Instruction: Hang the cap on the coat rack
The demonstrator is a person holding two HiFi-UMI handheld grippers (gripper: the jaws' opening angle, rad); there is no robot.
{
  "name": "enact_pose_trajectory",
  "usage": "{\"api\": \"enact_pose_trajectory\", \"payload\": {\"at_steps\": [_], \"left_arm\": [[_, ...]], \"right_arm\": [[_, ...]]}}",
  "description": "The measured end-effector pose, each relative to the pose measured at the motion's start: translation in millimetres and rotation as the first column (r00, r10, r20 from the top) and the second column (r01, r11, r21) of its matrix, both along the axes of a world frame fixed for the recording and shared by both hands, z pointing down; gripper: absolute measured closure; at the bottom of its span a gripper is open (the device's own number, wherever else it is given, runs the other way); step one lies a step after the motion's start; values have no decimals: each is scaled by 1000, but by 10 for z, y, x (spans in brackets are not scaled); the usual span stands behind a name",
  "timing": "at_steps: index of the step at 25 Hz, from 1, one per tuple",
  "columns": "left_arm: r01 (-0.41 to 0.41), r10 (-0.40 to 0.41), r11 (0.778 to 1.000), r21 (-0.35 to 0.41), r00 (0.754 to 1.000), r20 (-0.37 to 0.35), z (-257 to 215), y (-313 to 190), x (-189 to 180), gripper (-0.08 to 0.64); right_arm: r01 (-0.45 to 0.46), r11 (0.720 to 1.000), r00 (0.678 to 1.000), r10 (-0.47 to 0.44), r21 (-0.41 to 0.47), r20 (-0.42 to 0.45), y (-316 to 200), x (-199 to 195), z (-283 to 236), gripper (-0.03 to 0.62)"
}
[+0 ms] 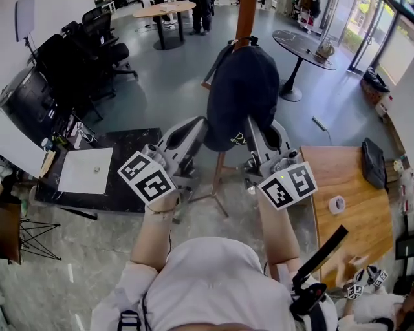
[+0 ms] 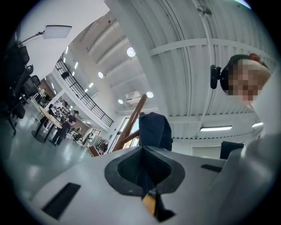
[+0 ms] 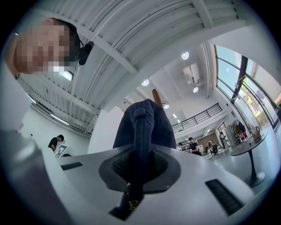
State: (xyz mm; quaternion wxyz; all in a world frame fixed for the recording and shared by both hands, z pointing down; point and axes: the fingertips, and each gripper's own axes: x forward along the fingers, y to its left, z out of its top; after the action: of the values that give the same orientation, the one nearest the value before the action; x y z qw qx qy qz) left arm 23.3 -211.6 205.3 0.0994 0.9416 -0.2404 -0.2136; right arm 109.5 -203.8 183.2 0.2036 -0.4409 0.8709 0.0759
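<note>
Clamps left gripper (image 1: 196, 132) on the near-left rim of the dark navy cap (image 1: 242, 90), right gripper (image 1: 259, 137) on its near-right rim, jaws pinching fabric. Holds cap raised against the wooden coat rack (image 1: 245, 19), just beyond both grippers.

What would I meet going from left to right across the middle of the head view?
White sheet → left gripper → dark blue cap → right gripper → tape roll → black pouch.

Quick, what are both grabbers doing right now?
Left gripper: shut on the cap.
Right gripper: shut on the cap too.
</note>
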Motion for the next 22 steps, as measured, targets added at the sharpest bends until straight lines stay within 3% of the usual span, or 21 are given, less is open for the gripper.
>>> {"api": "enact_pose_trajectory", "payload": {"at_steps": [7, 22], "left_arm": [[42, -42, 998, -45, 999, 9, 161, -69, -148, 551], [54, -50, 988, -142, 998, 32, 593, -139, -178, 551]], "right_arm": [[12, 998, 1000, -12, -54, -6, -103, -153, 164, 558], [-8, 989, 1000, 11, -146, 18, -172, -168, 612, 558]]}}
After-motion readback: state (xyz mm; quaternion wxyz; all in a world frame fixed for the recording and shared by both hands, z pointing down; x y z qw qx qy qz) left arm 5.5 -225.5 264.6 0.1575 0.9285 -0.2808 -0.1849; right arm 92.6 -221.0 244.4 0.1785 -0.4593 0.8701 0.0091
